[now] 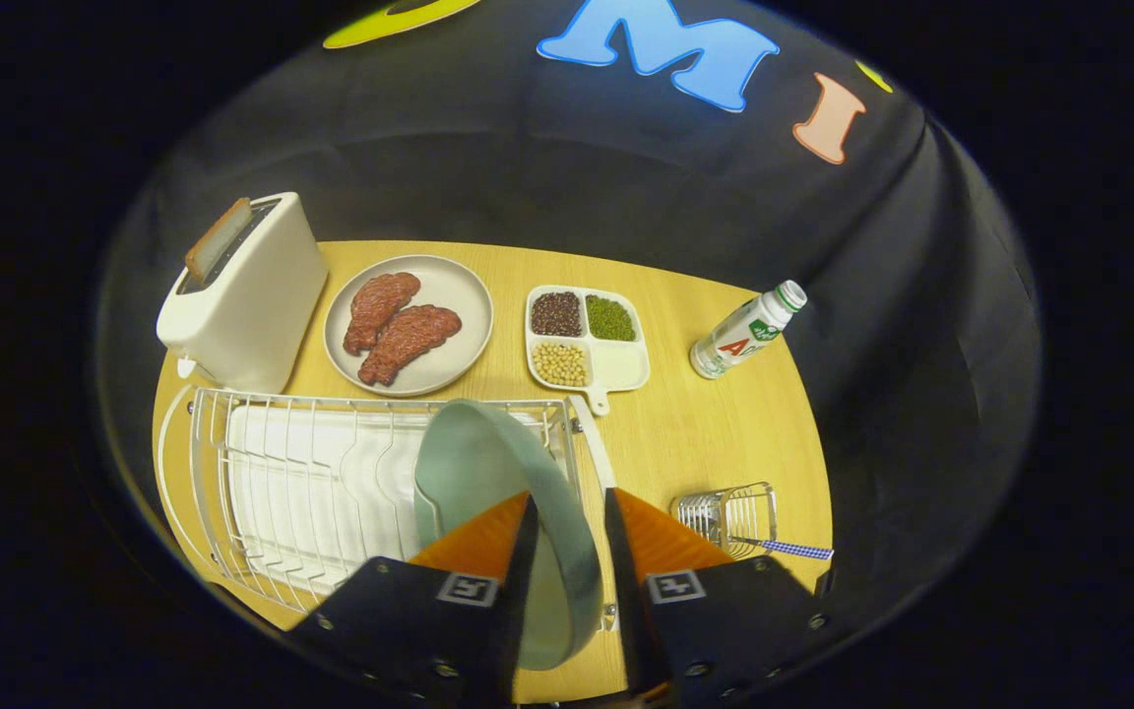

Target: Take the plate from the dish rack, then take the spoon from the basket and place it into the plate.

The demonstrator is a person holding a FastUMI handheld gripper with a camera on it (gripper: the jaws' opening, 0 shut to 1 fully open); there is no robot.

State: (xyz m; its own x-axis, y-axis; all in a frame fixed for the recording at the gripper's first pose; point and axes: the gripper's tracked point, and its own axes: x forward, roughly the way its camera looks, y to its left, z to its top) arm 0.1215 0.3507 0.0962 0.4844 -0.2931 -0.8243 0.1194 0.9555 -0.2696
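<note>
**Wooden table, green plate between the fingers**

Wood table [705, 433] holds a toaster [247, 295] far left. Next comes the white dish rack [301, 483], with the green plate [488, 463] standing on edge inside it. Both gripper [569, 512] fingers sit around the plate's rim; I cannot tell if they squeeze it. Right of them, the little wire basket [724, 514] holds the spoon [793, 547].

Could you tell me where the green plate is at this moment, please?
In the gripper view, the green plate stands on edge at the right end of the dish rack, its rim between the gripper fingers.

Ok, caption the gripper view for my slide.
Tongs straddle the upright green plate in the white dish rack.
</note>
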